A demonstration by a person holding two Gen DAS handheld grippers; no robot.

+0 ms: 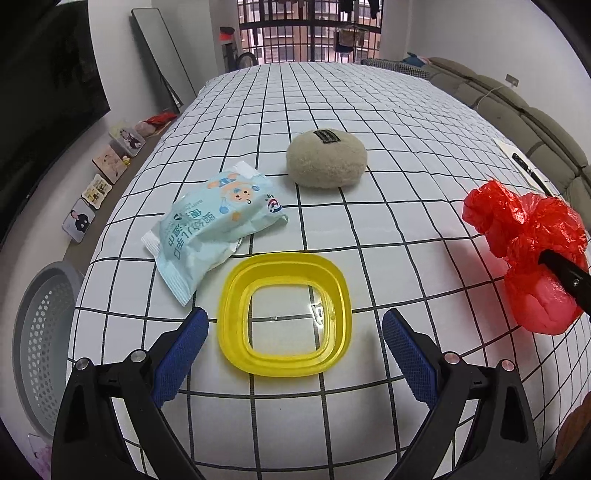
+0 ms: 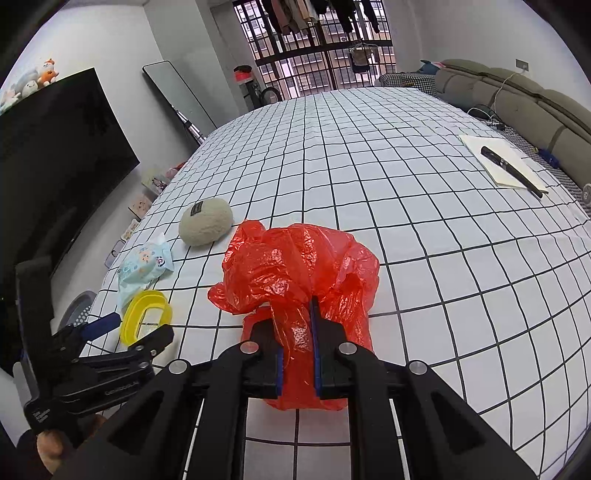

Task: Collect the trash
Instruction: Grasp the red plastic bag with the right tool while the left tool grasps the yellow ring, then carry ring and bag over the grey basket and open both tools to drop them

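Both grippers were mid-collection: my right gripper clamped the crumpled red plastic bag, while my left gripper hung open around the square yellow plastic ring, needing closure next.

Both views are bright and evenly lit, with daylight coming from the barred window at the far end of the room. The white checked bed reflects it softly, and shadows are faint: a pale one under the red bag, another beside the beige pouch. A small glint of glare sits on the yellow lid. Focus is sharp across the middle of each frame. The fisheye lens bends the grid lines strongly outward, and the corners fall into black vignette. The TV reads as a dark, featureless slab. The window panes are slightly washed out.
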